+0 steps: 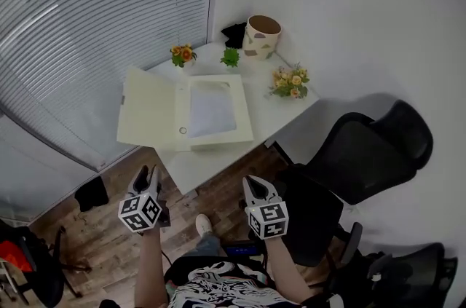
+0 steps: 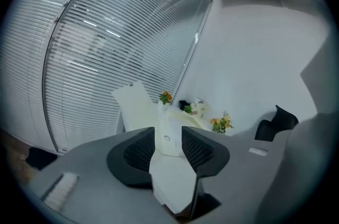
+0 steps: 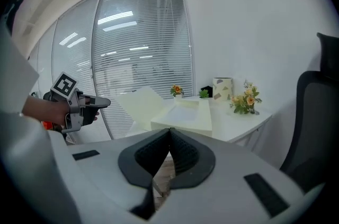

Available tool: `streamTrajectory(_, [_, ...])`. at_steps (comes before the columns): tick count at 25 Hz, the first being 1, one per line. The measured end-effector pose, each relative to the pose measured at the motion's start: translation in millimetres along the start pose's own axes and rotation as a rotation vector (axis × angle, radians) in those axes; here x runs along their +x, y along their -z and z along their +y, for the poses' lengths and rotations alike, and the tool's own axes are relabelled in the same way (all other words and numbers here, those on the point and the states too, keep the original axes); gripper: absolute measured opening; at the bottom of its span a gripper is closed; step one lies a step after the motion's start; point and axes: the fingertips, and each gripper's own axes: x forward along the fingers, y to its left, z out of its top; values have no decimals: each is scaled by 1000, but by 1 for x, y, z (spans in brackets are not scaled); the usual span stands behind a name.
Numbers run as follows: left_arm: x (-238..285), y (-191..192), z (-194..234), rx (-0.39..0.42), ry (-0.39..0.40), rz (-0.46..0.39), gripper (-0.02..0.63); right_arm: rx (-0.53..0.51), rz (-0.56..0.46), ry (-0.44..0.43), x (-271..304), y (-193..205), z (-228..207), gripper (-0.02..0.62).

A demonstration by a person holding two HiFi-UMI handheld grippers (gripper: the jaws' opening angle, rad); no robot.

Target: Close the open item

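A cream box file [image 1: 212, 111] lies open on the white table [image 1: 207, 162], its tray showing a pale sheet inside. Its lid [image 1: 148, 108] is folded flat out to the left, past the table's edge. Both grippers hang over the wooden floor, short of the table's near edge and apart from the file. My left gripper [image 1: 146, 174] is open with nothing between its jaws; through the gap in the left gripper view [image 2: 168, 135] I see the file [image 2: 177, 118] further off. My right gripper [image 1: 257, 183] is shut and holds nothing, its tips meeting [image 3: 169, 131] below the file [image 3: 185, 115].
At the table's back stand a patterned pot [image 1: 262, 36], a black item [image 1: 234, 33], an orange flower bunch [image 1: 183, 53], a small green plant [image 1: 230, 57] and a yellow bouquet [image 1: 290, 81]. A black office chair [image 1: 368, 154] sits right of the table. Window blinds [image 1: 87, 22] run along the left.
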Motion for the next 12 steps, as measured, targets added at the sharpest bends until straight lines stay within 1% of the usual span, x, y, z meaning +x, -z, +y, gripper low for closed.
streamTrajectory(6, [68,2,42,-88,-53,58,160,-7,43,12,65,-8,-31,3])
streamTrajectory(9, [86,11,59,-154,-81,89,160,-8,58,34,82,-11,-45,3])
streamTrajectory(12, [96,16,75,-192,-116,101,161,-5,73,55,91,-11,-57,3])
